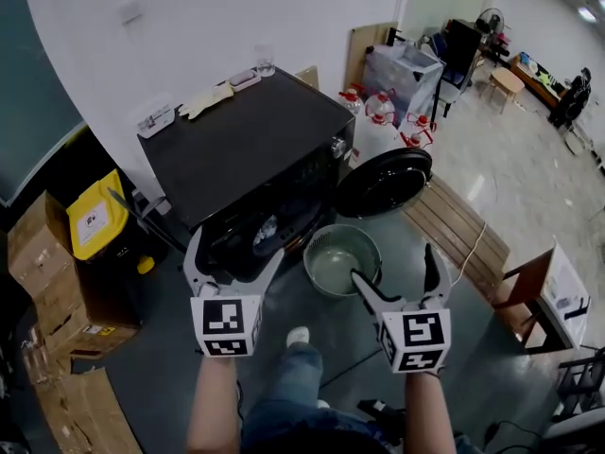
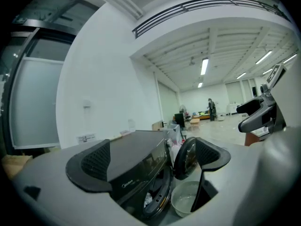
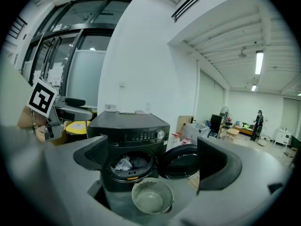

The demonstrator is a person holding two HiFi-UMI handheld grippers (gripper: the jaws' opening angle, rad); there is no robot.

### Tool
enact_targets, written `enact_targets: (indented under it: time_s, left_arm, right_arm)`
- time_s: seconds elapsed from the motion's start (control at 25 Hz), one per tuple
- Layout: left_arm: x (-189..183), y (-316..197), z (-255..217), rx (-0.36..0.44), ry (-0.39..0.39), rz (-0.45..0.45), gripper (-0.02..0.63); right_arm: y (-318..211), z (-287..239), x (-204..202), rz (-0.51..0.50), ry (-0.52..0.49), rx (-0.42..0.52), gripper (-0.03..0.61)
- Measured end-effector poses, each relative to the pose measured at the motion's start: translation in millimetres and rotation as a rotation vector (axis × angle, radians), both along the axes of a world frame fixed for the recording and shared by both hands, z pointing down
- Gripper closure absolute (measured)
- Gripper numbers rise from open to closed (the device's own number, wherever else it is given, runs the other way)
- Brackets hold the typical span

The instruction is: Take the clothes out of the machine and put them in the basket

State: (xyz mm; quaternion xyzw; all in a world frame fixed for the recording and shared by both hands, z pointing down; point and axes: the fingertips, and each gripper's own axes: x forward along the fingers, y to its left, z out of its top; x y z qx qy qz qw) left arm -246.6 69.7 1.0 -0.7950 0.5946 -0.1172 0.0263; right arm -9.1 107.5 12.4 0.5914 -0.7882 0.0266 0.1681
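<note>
1. The left tongs (image 1: pixel 234 255) are held open and empty before the machine (image 1: pixel 248 145), with nothing between the jaws in the left gripper view.
2. The right tongs (image 1: pixel 395 267) are likewise held with jaws wide apart, gripping nothing, above the basket (image 1: pixel 319 244).
3. The black front-loading machine is seen on the floor against a white wall, its round door (image 1: pixel 383 183) swung open to the right.
4. The clothes (image 3: pixel 124 163) are still seen inside the drum: a crumpled white piece at the left, and what seems to be a darker piece just beside it, though the drum is dim.
5. The pale green round basket is set on the floor just in front of the machine, below the open door, and no clothing is seen in it.
6. Both tongs are kept apart from the clothes and the basket.
</note>
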Motion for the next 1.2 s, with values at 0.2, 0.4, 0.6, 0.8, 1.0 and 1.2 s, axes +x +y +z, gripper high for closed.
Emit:
enact_targets:
  time_s: [0.2,0.4,0.6,0.8,1.0,1.2]
  left_arm:
    - [13,-58,12,-0.029,-0.001,0.046,0.047]
    - [29,-117,24,-0.067,-0.001,0.101,0.046]
    - [63,-160,50,-0.128,0.003,0.193,0.046]
    - [93,-180,76,-0.186,0.007,0.260,0.048]
    - [115,-186,99,-0.229,-0.007,0.292,0.048]
    - [128,-183,130,-0.288,-0.031,0.287,0.048]
  right_arm:
    - [-48,11,7,0.040,-0.011,-0.033,0.009]
    - [-94,27,13,0.086,-0.024,-0.074,0.009]
    - [-128,47,26,0.140,-0.020,-0.133,0.009]
    - [-140,70,44,0.186,-0.015,-0.195,0.009]
    - [-146,91,62,0.211,-0.030,-0.233,0.009]
    - [-154,117,73,0.185,-0.044,-0.275,0.009]
